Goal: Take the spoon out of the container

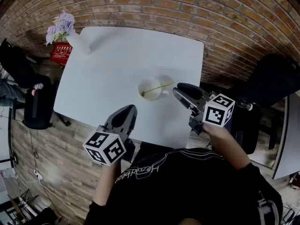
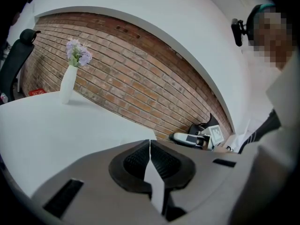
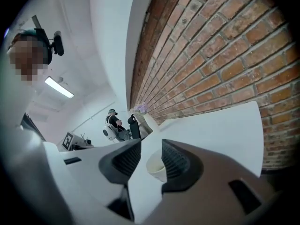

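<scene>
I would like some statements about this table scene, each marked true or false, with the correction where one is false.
1. The spoon rests in the cup. True.
2. The right gripper holds the spoon. False: its jaws stand apart and grip nothing.
3. The left gripper has its jaws together. True.
4. The vase stands at the near edge of the table. False: it stands at a far corner.
</scene>
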